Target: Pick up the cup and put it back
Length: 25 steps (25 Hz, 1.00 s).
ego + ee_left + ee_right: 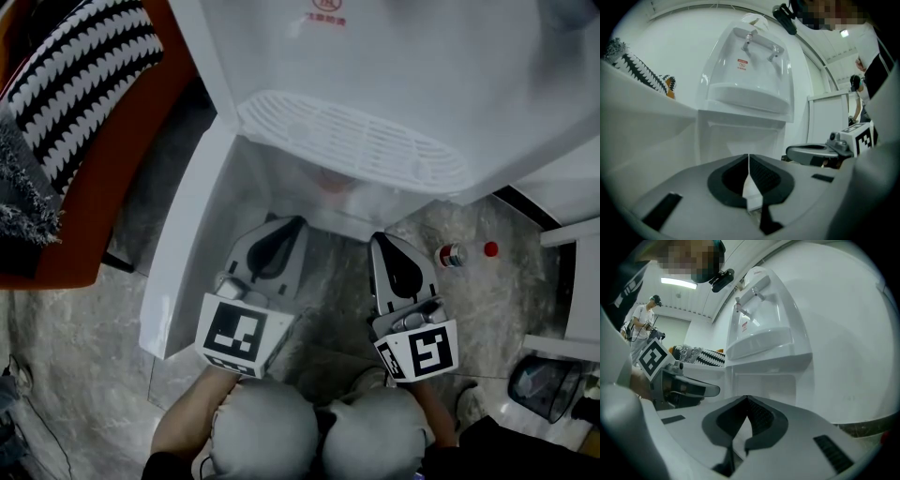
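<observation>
No cup shows clearly in any view. Only a faint reddish blur (333,180) lies in the open compartment under the drip tray (356,141) of the white water dispenser (394,56); I cannot tell what it is. My left gripper (298,221) points at that compartment, shut with nothing between its tips (749,155). To its right my right gripper (379,236) is also shut and holds nothing (747,397). Both stay just outside the compartment (740,136), below the two taps (761,43). Each gripper shows in the other's view: the right one (811,153), the left one (689,388).
The dispenser's white door panel (187,244) stands open at the left. An orange chair with a black-and-white striped knit (84,75) is further left. A small red-capped bottle (453,254) lies on the stone floor at the right, and a dark bin (548,384) beyond it. A person (644,317) stands in the background.
</observation>
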Tool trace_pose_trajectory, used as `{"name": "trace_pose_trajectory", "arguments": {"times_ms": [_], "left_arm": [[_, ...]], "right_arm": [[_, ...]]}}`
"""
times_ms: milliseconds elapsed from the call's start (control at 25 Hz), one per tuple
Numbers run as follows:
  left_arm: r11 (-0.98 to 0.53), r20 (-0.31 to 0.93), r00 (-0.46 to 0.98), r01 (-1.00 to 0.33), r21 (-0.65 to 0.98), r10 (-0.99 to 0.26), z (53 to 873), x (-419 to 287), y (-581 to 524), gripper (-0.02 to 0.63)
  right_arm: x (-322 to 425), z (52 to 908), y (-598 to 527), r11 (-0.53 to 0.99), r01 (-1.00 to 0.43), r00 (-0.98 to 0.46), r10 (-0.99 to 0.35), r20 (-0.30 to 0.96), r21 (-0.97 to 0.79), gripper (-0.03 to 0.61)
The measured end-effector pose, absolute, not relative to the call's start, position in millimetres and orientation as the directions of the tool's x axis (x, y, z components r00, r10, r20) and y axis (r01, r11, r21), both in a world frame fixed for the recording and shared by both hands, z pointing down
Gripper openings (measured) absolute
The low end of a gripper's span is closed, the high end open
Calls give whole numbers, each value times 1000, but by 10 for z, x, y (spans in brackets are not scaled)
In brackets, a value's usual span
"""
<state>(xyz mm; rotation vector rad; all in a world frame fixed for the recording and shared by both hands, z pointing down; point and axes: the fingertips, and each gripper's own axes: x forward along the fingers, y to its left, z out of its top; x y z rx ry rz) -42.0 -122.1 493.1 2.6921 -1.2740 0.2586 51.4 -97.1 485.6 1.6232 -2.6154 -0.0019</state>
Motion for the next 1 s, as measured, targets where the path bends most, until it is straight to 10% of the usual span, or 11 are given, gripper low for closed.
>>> {"name": "trace_pose_trajectory", "arguments": {"times_ms": [1000], "left_arm": [[-676,209,657,-736,-32,-725,4785,-221,-1049,18]], "right_arm": [[494,4700,-902,485,-874,-484,-871,88,-4,9]]}}
